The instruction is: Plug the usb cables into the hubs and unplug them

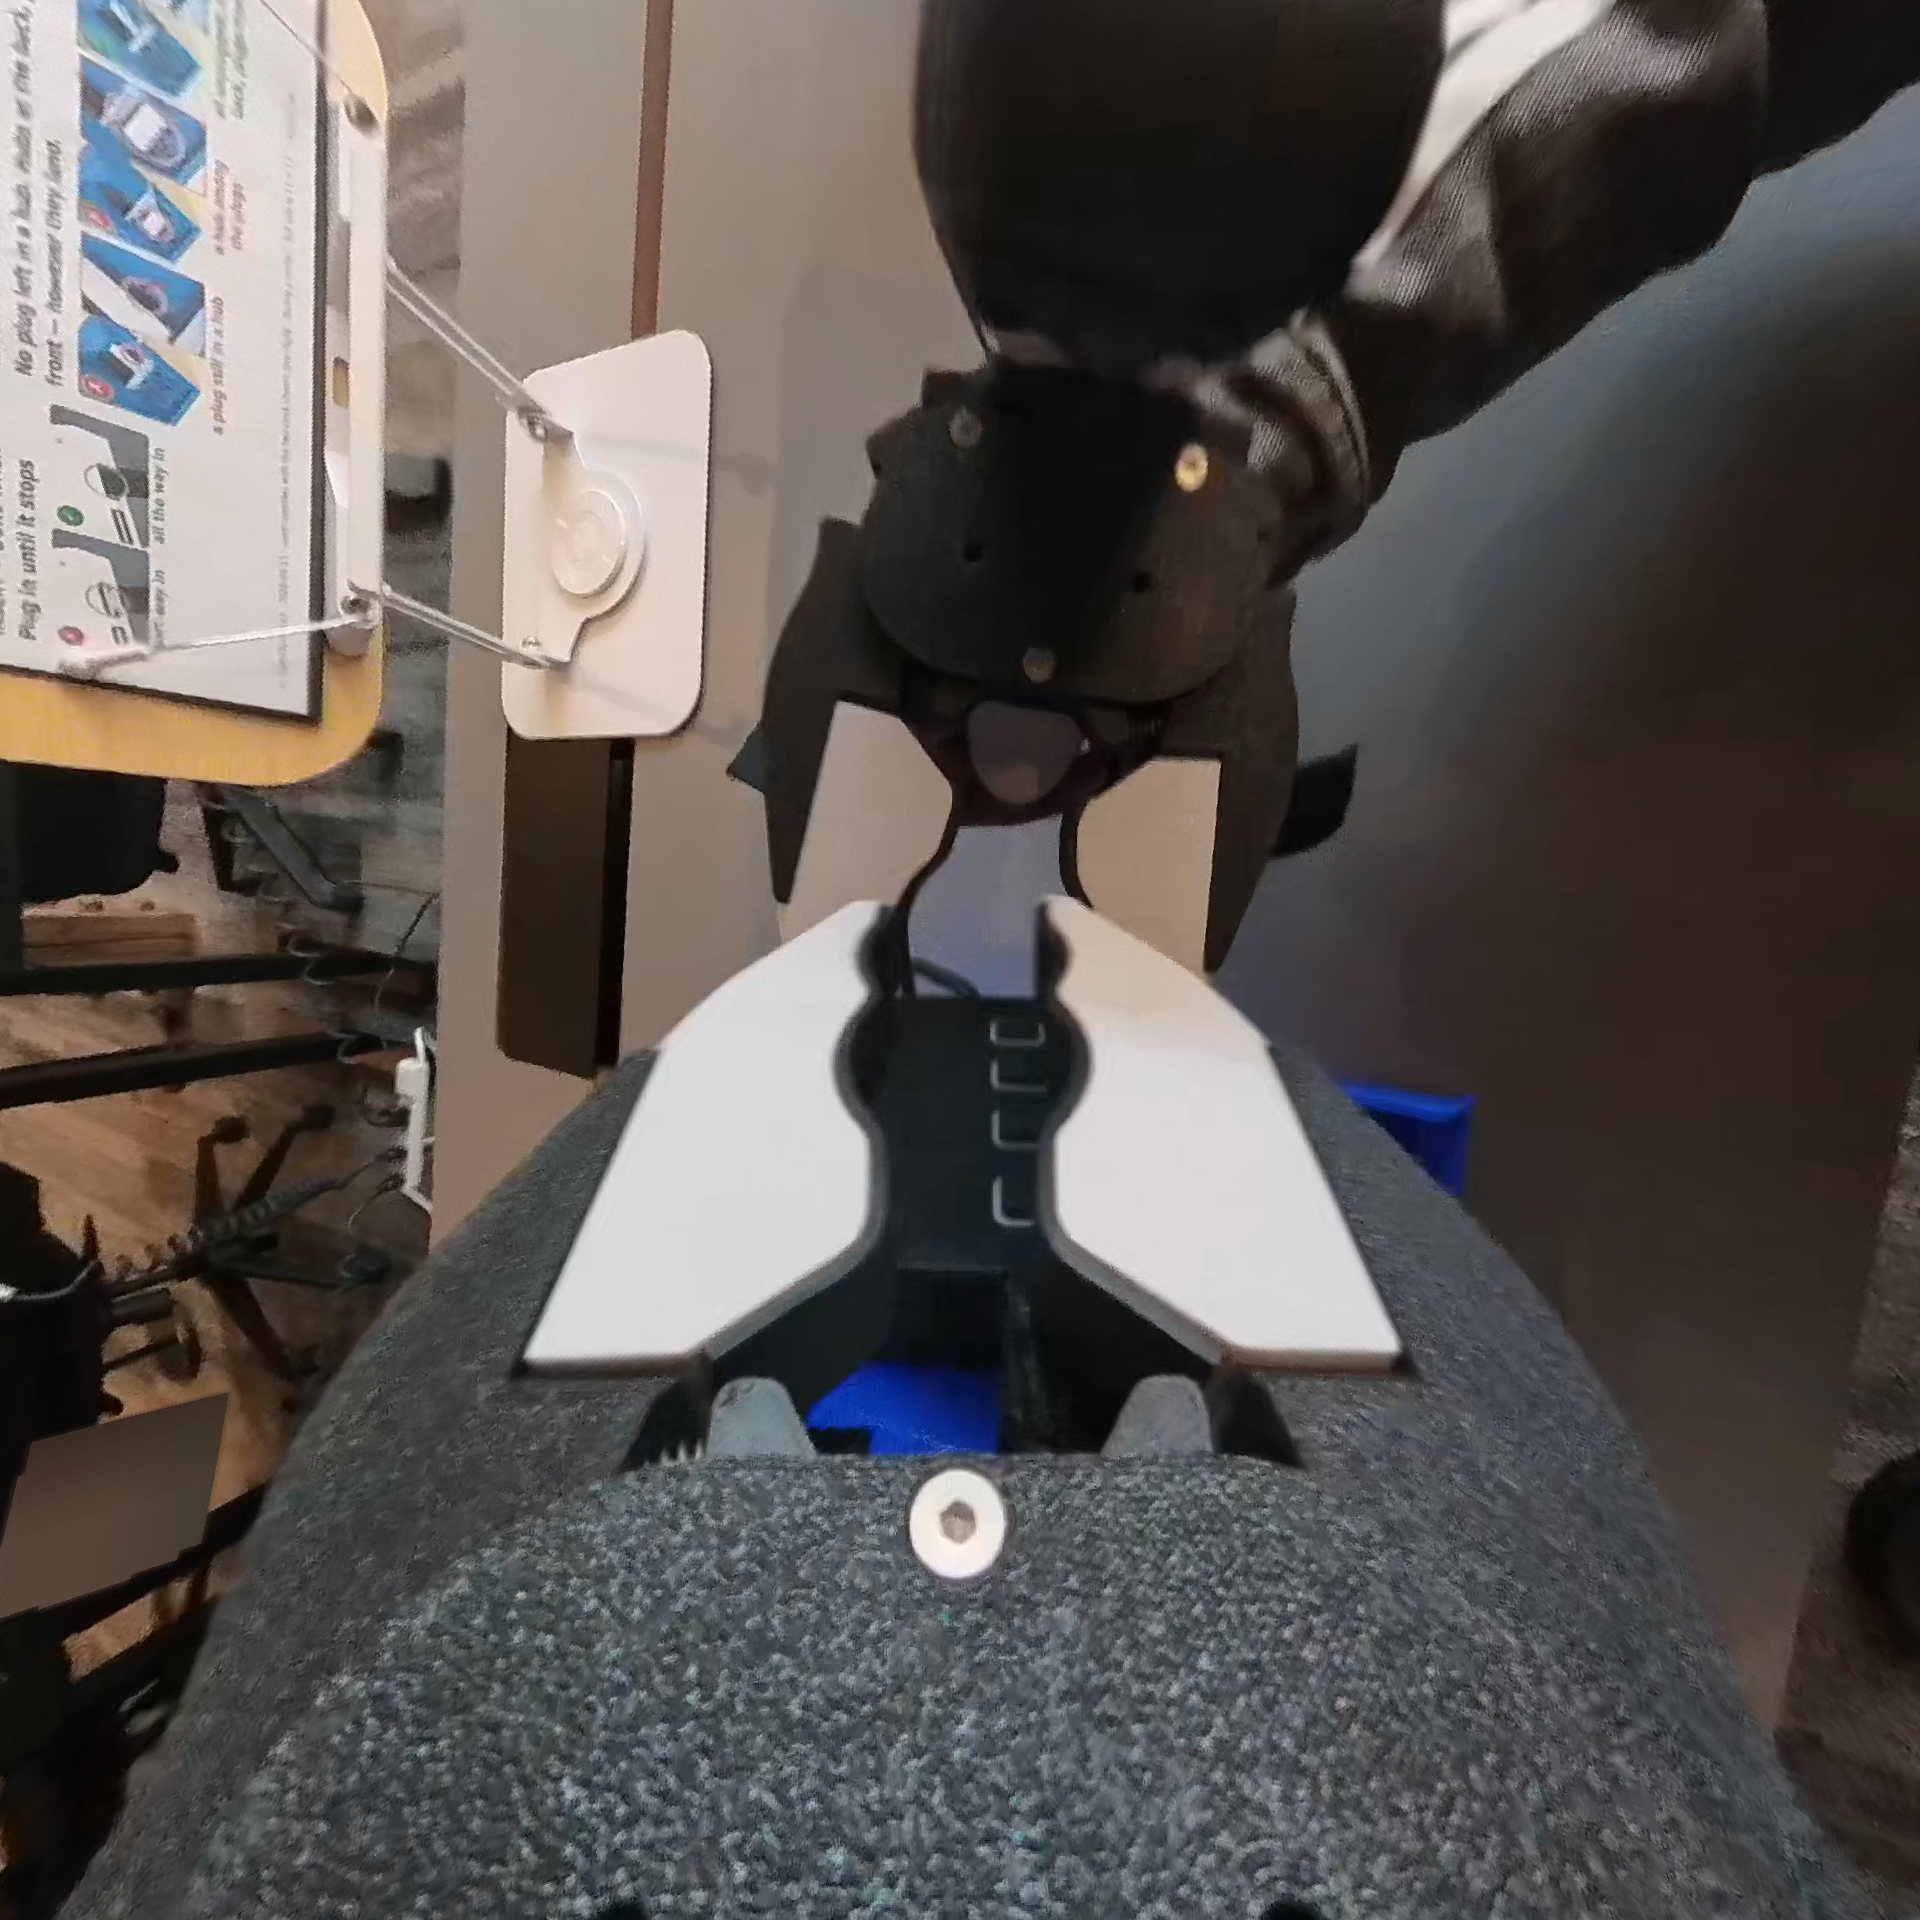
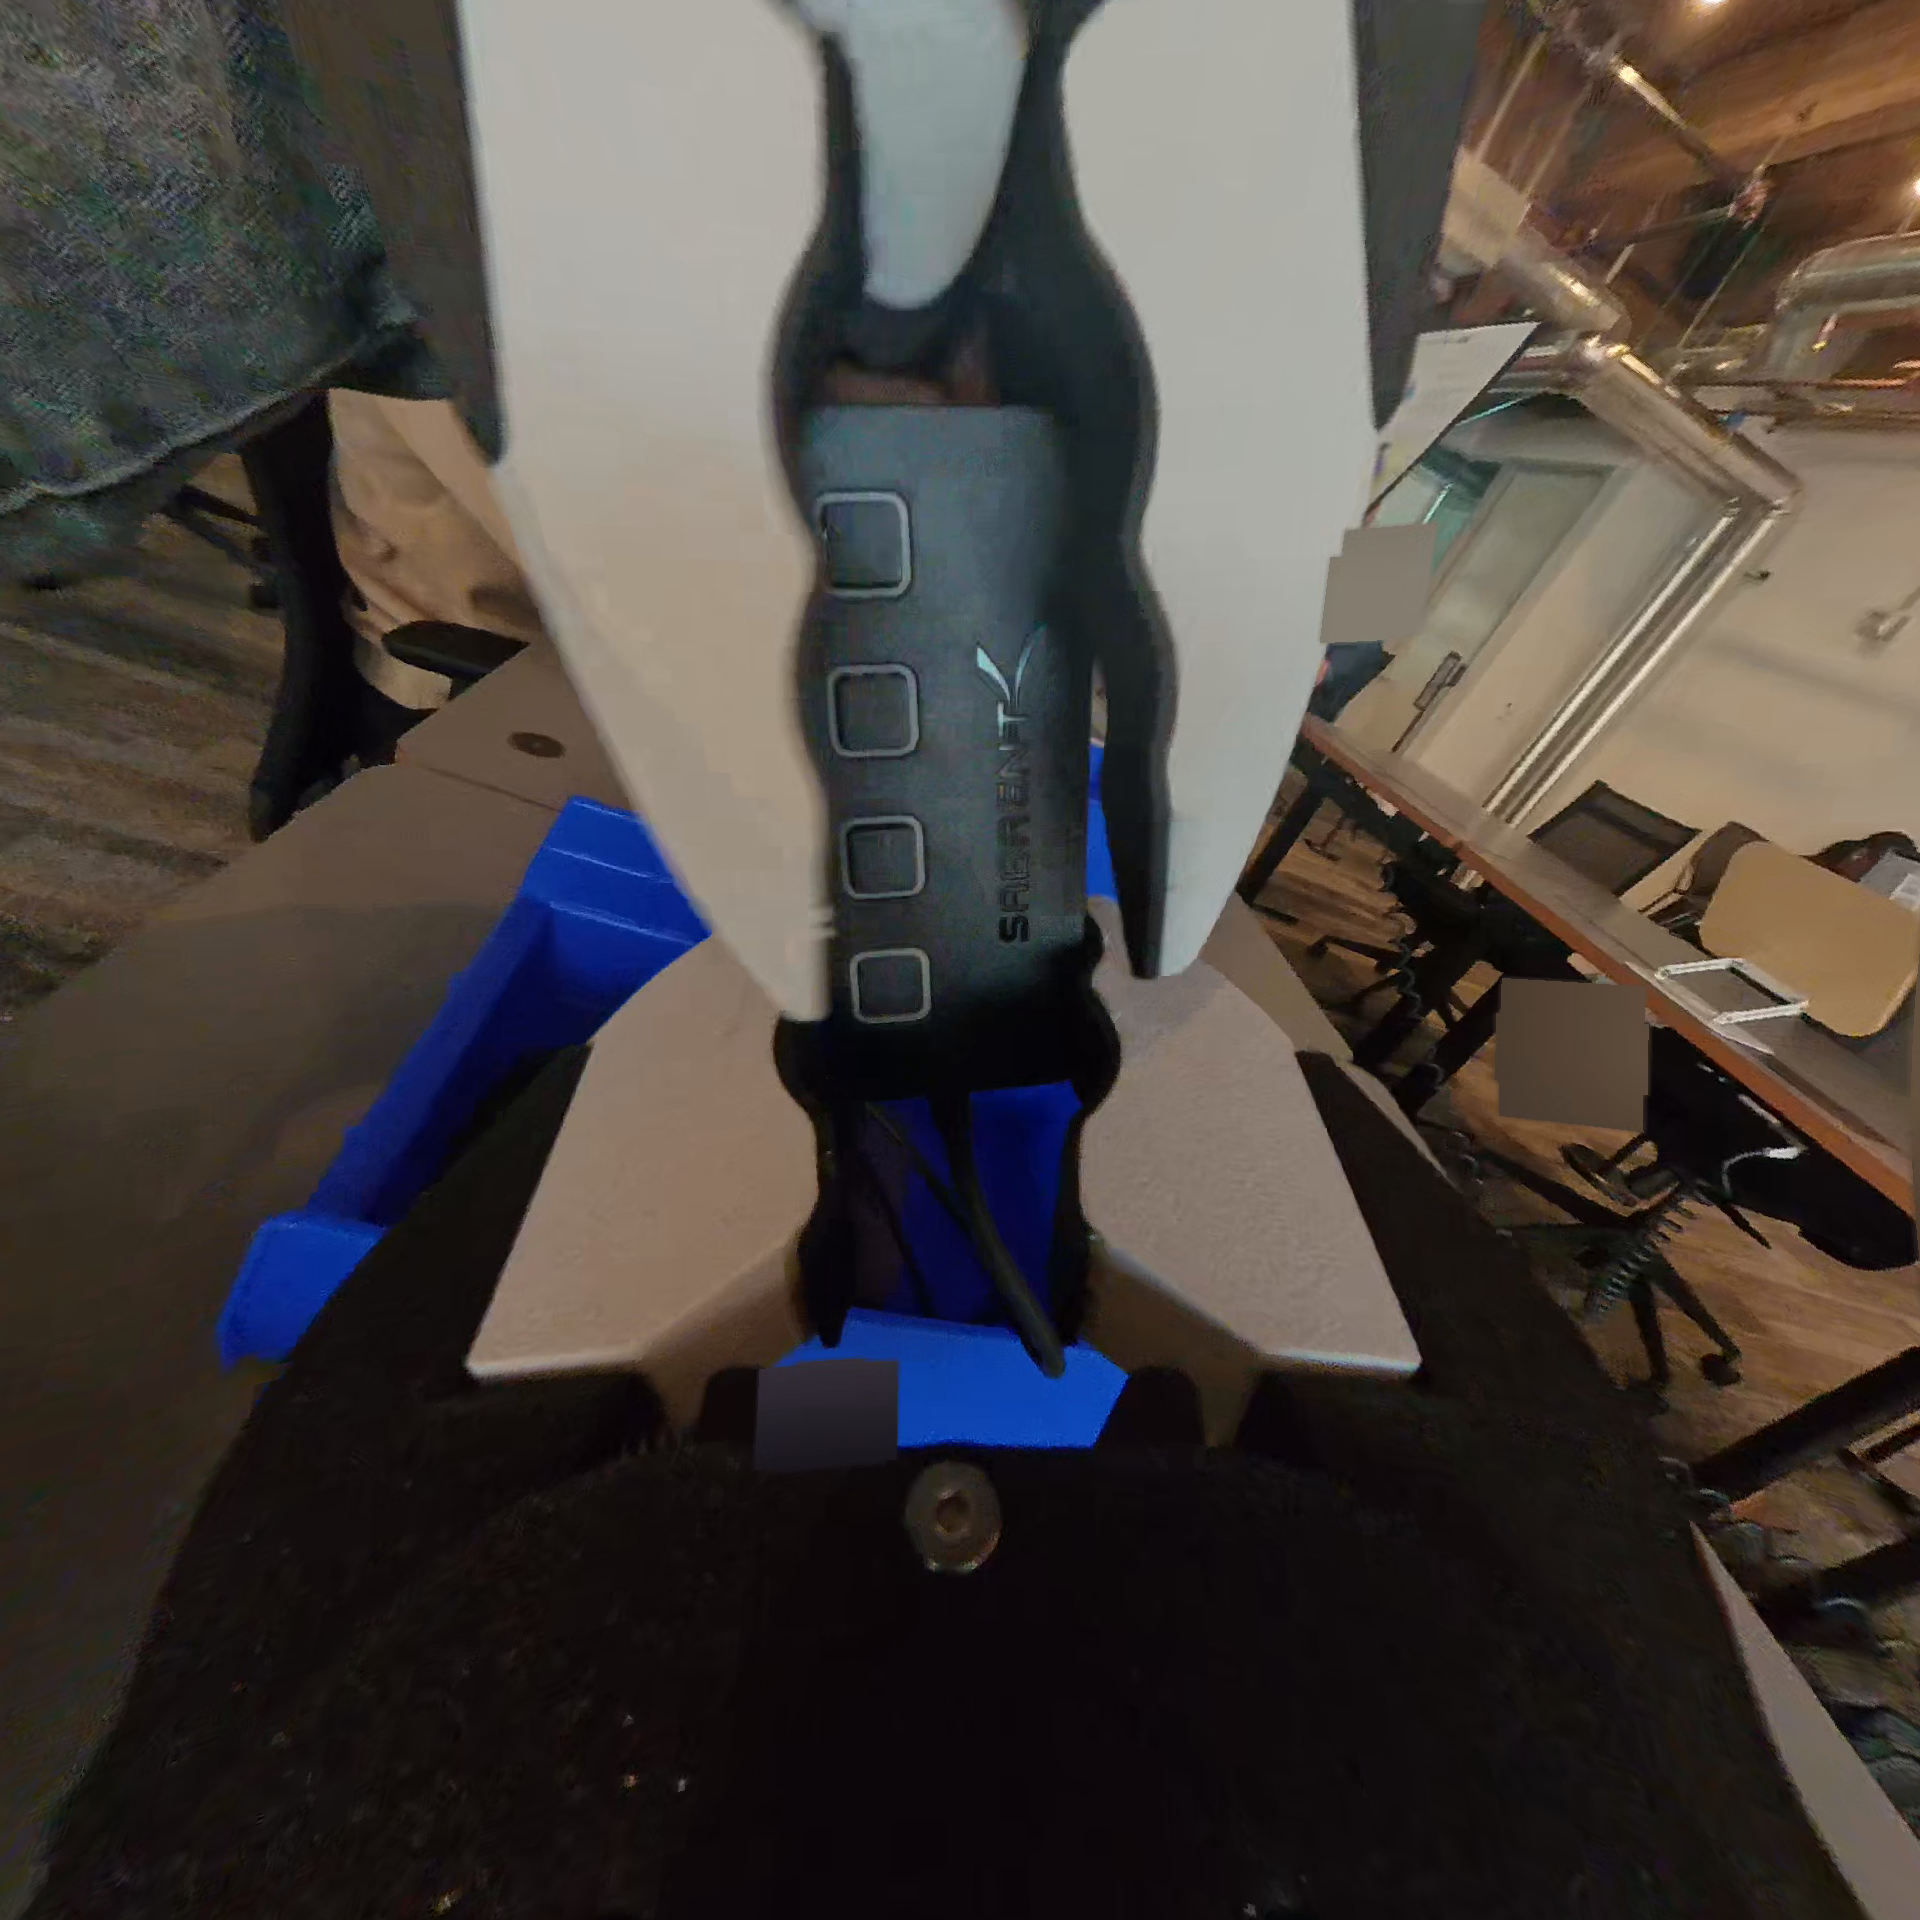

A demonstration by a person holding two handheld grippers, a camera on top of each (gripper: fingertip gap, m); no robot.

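One black hub (image 2: 935, 717), four square buttons (image 2: 878, 709) on it, one blue bin (image 2: 499, 1049)

Printed matter in view, wording left out

The black hub (image 2: 940, 717) carries a pale brand name with a small logo along its top face, beside four outlined squares. In the left wrist view an instruction sheet (image 1: 156, 343) on a board bears printed lines, blue photos and red and green marks

We see the left gripper (image 1: 961, 935) clamped on a black hub (image 1: 951, 1132), which lies lengthwise between its white fingers (image 1: 727, 1143). Beyond the hub's far end, the right gripper (image 1: 1049, 582) faces us, with a thin black cable (image 1: 914, 935) at that end.
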